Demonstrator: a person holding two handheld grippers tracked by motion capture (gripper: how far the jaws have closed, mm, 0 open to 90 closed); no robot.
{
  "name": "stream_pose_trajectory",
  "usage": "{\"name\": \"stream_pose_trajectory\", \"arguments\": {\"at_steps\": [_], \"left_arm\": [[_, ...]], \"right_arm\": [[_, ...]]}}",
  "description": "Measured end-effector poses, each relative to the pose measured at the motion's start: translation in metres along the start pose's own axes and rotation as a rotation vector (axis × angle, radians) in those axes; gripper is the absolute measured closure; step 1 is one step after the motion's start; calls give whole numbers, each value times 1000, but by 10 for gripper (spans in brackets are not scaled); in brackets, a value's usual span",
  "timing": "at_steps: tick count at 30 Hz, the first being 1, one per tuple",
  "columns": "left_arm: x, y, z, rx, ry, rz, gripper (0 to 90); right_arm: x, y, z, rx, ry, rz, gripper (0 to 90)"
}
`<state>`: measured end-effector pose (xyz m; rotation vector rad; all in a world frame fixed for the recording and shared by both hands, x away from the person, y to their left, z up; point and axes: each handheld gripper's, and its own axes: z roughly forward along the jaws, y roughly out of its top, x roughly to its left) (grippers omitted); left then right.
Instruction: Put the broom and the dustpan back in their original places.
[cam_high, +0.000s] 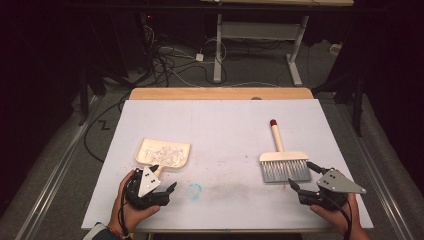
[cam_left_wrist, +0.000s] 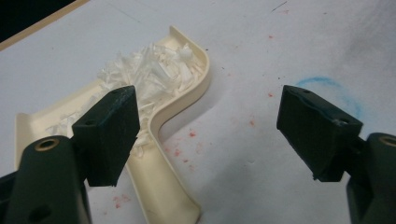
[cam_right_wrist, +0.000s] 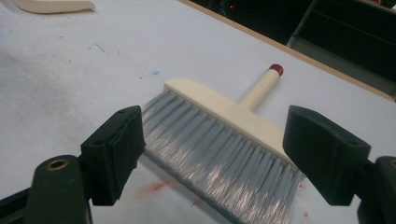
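A cream dustpan (cam_high: 163, 153) lies at the table's left, holding a heap of white shreds (cam_left_wrist: 149, 74). Its handle (cam_left_wrist: 161, 189) points toward my left gripper (cam_high: 163, 180), which hovers open just short of it, nothing between the jaws. At the right lies a hand brush (cam_high: 282, 162) with a cream head, grey bristles (cam_right_wrist: 219, 154) and a red-tipped handle (cam_right_wrist: 275, 70) pointing away. My right gripper (cam_high: 302, 176) stands open right at the bristle edge, jaws apart on either side of the bristles and not touching them.
The white tabletop (cam_high: 220, 125) carries a blue scribbled ring (cam_high: 194, 190), a grey smudge and faint red specks near the front. A wooden strip (cam_high: 220, 93) runs along the far edge. Cables and a desk frame (cam_high: 260, 45) stand on the floor behind.
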<state>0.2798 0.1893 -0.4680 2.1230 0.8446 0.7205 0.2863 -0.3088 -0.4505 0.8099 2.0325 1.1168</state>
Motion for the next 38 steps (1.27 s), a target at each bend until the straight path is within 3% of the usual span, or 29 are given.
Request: {"name": "stream_pose_trajectory", "arguments": {"at_steps": [15, 26, 38], "left_arm": [[-4, -2, -2, 2, -8, 23, 207], [-5, 0, 1, 13, -8, 33, 207], [-5, 1, 6, 37, -10, 41, 207]], "right_arm": [[-2, 9, -12, -56, -38, 18, 210], [-1, 8, -11, -41, -41, -11, 210], [-6, 7, -11, -40, -53, 6, 211]]}}
